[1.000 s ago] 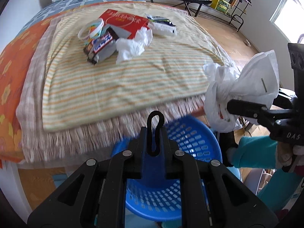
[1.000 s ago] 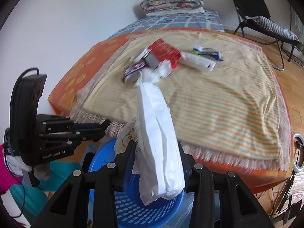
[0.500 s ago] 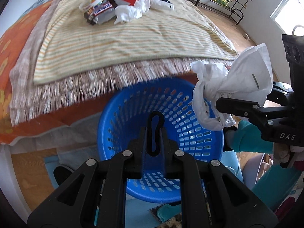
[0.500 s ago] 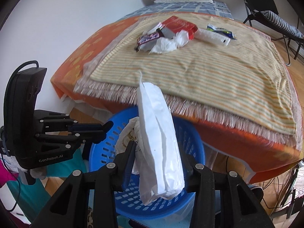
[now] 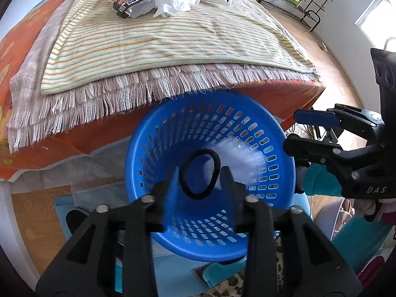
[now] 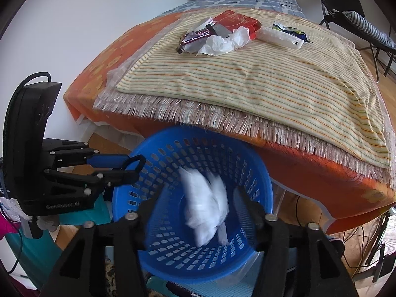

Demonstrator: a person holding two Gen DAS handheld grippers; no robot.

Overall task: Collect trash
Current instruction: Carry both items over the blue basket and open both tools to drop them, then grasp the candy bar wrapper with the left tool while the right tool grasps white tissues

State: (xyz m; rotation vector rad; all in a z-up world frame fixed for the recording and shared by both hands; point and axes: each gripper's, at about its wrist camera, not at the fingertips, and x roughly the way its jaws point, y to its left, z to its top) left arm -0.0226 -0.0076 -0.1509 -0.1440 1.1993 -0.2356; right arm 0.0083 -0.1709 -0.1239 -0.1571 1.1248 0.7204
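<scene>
Grippers, left and right, stand apart above the basket, so bag and hair band drop inside.

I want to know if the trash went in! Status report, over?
Both grippers open over the blue basket. White bag blurred inside basket, right gripper let go. Black hair tie loose between left gripper fingers. More trash on bed.

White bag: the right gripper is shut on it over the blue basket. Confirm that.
Not right. The right gripper is open over the blue basket; the white bag is loose between its fingers, blurred, inside the basket. The right wrist view shows it.
</scene>
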